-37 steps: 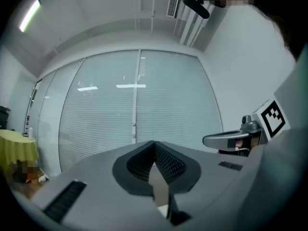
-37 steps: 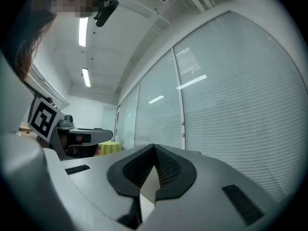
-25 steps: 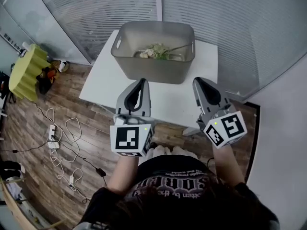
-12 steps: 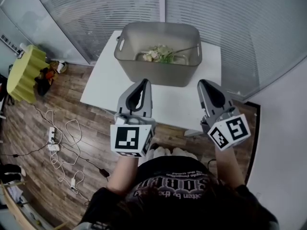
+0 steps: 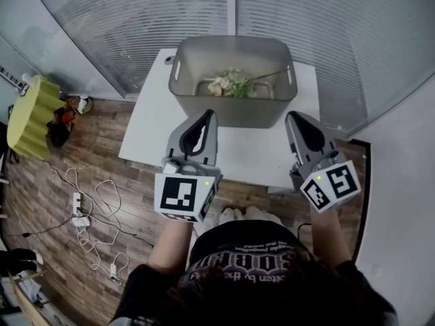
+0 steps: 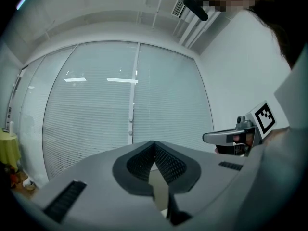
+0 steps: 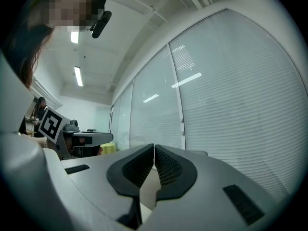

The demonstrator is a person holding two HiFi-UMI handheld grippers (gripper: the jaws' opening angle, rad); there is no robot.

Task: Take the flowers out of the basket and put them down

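The flowers (image 5: 230, 84) lay in the bottom of the gray basket (image 5: 228, 111), near its middle. One thin stem ran off toward 2 o'clock and leaned near the basket's right wall. The basket stood on the white surface (image 5: 238, 156), close to the far edge at 12 o'clock.

The left gripper (image 5: 206, 113) was held over the surface at 7 o'clock from the basket. Its 2 jaws were pressed together with nothing between them. The right gripper (image 5: 293, 116) was at 5 o'clock from the basket. Its jaws were closed too, and empty. Both pointed toward 12 o'clock, at the basket, and neither touched it. No flower had been taken out yet.

A few things could go wrong from here:
- Closed jaws cannot pick up anything. If they went in like that, they would only poke the flowers and push them around
- The basket walls were tall. A gripper coming in low could bump the rim and shove the basket toward the edge at 12 o'clock
- The flowers looked soft and thin. A hard squeeze could crush them, and a weak one could let them slip
- The long stem could catch on the wall on the way up
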